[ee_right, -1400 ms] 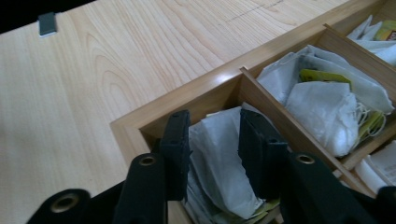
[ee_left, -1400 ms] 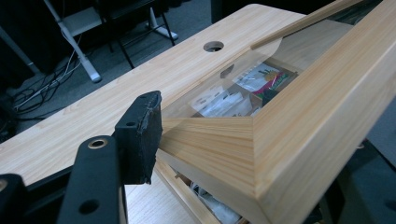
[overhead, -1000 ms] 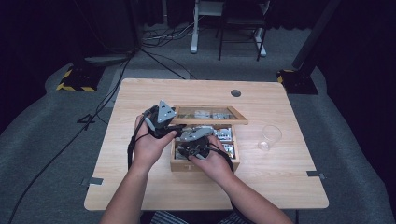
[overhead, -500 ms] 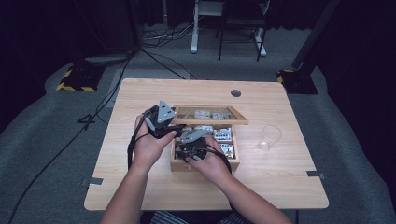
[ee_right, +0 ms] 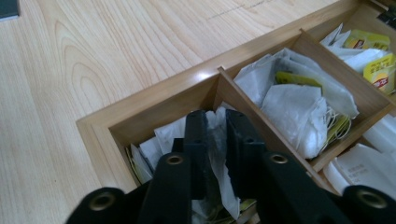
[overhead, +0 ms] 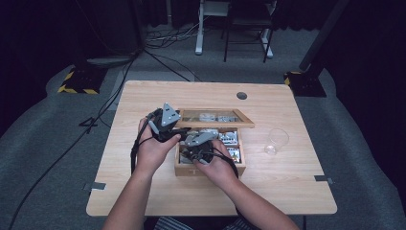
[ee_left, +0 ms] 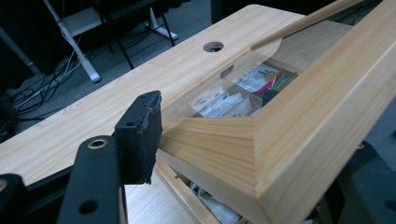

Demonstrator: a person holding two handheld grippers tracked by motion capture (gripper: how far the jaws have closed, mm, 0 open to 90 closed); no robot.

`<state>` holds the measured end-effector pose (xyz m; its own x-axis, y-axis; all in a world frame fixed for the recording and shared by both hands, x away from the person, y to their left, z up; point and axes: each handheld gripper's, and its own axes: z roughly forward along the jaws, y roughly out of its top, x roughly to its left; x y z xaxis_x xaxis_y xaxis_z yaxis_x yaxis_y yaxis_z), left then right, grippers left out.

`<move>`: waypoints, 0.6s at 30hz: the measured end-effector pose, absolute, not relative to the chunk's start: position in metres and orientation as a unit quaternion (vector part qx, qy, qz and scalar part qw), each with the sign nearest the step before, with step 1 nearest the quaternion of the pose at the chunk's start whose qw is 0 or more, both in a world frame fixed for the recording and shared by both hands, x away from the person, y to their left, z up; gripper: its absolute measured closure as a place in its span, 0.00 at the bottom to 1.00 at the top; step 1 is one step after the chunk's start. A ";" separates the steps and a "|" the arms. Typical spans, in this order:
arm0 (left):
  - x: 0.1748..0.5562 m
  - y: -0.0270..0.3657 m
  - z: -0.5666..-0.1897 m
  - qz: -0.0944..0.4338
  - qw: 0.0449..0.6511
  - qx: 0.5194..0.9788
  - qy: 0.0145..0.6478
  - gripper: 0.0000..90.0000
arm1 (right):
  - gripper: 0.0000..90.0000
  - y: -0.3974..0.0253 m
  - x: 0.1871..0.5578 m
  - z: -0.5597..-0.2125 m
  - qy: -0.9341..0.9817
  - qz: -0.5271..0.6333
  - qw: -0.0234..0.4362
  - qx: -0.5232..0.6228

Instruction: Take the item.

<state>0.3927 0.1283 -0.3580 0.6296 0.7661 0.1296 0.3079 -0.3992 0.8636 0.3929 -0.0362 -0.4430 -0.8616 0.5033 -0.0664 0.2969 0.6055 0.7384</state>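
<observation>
Our left hand-held gripper (ee_left: 154, 135) clamps the tea box's glass-paned lid (ee_left: 261, 135), holding it raised. Our right hand-held gripper (ee_right: 215, 133) pinches a white tea bag (ee_right: 218, 154) in the wooden tea box's (overhead: 209, 168) corner compartment on the surface (overhead: 143, 191).

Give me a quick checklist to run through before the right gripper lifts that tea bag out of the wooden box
1. Lid held open: ok. The left gripper presses a jaw against the corner of the lid, which stands raised over the wooden box.
2. Grip on the bag: ok. The right gripper has its jaws closed on a white tea bag in the corner compartment.
3. One bag only: cannot tell; other bags crowd around it.
4. String free of neighbours: cannot tell.
5. Path upward clear of the lid: ok, judging by the high view.
6. Glass out of the way: ok, it stands apart on the table.
</observation>
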 end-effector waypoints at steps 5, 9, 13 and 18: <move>0.393 0.128 -0.358 0.268 0.428 0.795 0.337 0.44 | 0.99 -0.038 0.393 -0.442 0.884 0.386 0.137 0.227; 0.393 0.128 -0.359 0.267 0.429 0.794 0.338 0.44 | 1.00 -0.041 0.392 -0.437 0.880 0.394 0.142 0.225; 0.394 0.128 -0.359 0.266 0.429 0.794 0.337 0.44 | 1.00 -0.044 0.388 -0.430 0.875 0.404 0.142 0.224; 0.395 0.127 -0.359 0.267 0.429 0.795 0.337 0.44 | 1.00 -0.049 0.382 -0.419 0.870 0.416 0.141 0.223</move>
